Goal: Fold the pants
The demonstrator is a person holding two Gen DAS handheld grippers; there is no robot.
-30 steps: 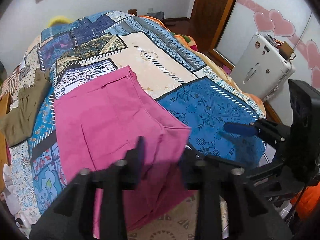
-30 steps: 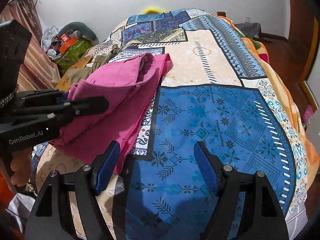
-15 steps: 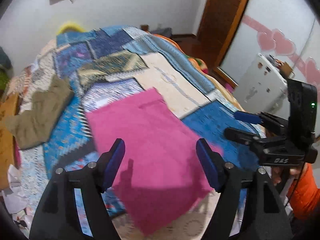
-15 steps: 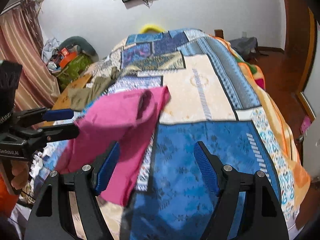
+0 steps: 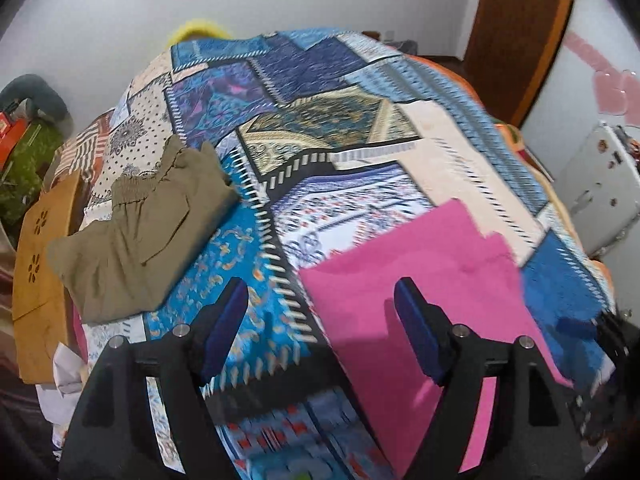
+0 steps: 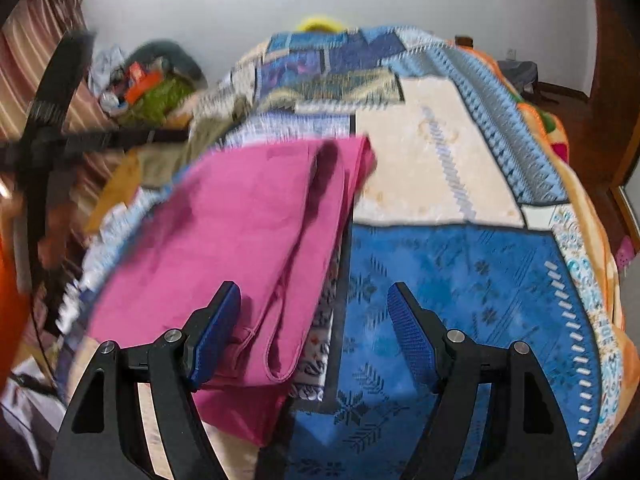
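Folded pink pants (image 5: 432,292) lie on the patchwork bedspread (image 5: 320,136) near the bed's front edge; in the right wrist view the pink pants (image 6: 248,248) show stacked layers. My left gripper (image 5: 322,330) is open and empty, above the bedspread just left of the pants. My right gripper (image 6: 314,334) is open and empty, over the pants' right edge. An olive-green garment (image 5: 148,232) lies crumpled at the bed's left side.
An orange-brown wooden piece (image 5: 40,272) stands left of the bed. A white case (image 5: 600,192) stands at the right, by a brown door (image 5: 516,36). Clutter (image 6: 148,88) sits by the striped curtain. The left gripper's body (image 6: 52,144) shows blurred at left.
My left gripper opened, let go of the pink pants and swung left, bringing the olive garment into view. The pants now lie flat. My right gripper stayed open and shifted slightly.
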